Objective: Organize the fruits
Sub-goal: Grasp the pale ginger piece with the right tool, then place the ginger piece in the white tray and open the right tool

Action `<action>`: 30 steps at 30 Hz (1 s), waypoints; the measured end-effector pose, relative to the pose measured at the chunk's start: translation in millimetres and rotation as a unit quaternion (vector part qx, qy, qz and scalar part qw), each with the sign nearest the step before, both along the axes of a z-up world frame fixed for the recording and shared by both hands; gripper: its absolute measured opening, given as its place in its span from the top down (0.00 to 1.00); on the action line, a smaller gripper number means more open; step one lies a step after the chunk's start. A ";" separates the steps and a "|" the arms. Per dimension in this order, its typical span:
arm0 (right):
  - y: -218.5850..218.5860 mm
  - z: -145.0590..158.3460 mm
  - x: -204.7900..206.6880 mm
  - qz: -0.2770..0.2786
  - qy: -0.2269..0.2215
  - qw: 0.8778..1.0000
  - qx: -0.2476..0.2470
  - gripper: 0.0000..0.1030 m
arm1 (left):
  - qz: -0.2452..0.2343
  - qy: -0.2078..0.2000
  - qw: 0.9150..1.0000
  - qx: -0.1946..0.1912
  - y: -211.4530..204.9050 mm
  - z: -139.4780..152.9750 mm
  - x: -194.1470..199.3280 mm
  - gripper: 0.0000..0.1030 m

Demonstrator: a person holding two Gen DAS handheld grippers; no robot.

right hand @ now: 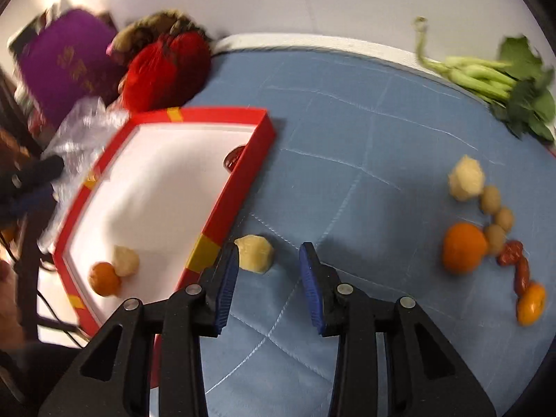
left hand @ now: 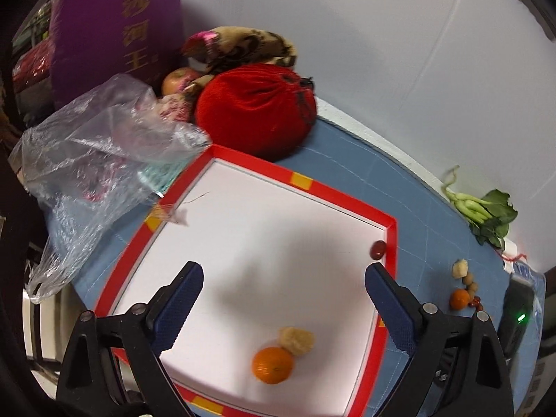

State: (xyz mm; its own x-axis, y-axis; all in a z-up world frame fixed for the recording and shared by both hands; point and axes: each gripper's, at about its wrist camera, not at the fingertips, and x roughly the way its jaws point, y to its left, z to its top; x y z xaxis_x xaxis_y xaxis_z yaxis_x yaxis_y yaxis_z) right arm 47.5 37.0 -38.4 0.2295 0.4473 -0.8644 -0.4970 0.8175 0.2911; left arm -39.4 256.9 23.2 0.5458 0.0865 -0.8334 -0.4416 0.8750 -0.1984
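Observation:
A red-rimmed white tray [left hand: 342, 197] [right hand: 243, 170] lies on the blue quilted cloth. In it are an orange [left hand: 272, 365] [right hand: 104, 279], a pale peeled fruit [left hand: 298, 340] [right hand: 125, 260] touching it, and a red date [left hand: 378, 249] [right hand: 233, 158] at the far right corner. My left gripper [left hand: 283, 278] is open and empty above the tray. My right gripper [right hand: 269, 250] is open over the cloth, with a pale peeled fruit [right hand: 255, 253] between its fingertips, next to the left one. Further right lie another peeled fruit [right hand: 466, 179], an orange [right hand: 464, 247], small brown fruits [right hand: 490, 199], red dates [right hand: 510, 253] and a small orange [right hand: 530, 304].
A red knitted bag [left hand: 257, 111], a clear plastic bag [left hand: 93, 160], an apple [left hand: 177, 81] and a purple box [left hand: 114, 24] crowd the far left. Green leafy vegetables [right hand: 500, 80] lie at the far right edge. A white wall stands behind.

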 end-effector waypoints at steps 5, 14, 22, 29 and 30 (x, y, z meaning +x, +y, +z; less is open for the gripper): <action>12.0 -17.8 -4.3 0.041 -0.017 0.999 -0.020 0.66 | 0.006 0.006 1.000 0.017 8.0 1.2 -8.0 0.07; 25.1 -19.1 -1.6 0.025 -0.034 0.997 -0.058 0.76 | 0.006 0.014 1.000 0.010 13.6 0.1 -10.0 0.07; -2.2 22.2 -6.5 -0.014 -0.008 0.999 0.031 0.76 | 0.023 -0.004 0.998 0.053 11.7 14.7 -16.6 0.07; 72.9 29.1 -41.7 0.067 -0.014 0.997 0.046 0.76 | 0.051 -0.006 0.994 0.100 21.3 20.1 -22.1 0.07; 81.5 22.1 -44.4 0.073 -0.012 0.997 0.038 0.76 | 0.050 -0.003 0.994 0.099 22.7 18.9 -22.1 0.07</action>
State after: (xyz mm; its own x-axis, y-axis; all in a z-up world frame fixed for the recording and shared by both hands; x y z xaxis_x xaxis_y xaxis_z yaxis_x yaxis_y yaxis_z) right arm 3.0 118.5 -16.3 0.1777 0.5412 -0.8219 -0.6161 0.7125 0.3358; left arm -61.5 279.6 42.1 0.5311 0.3035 -0.7911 -0.5282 0.8486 -0.0290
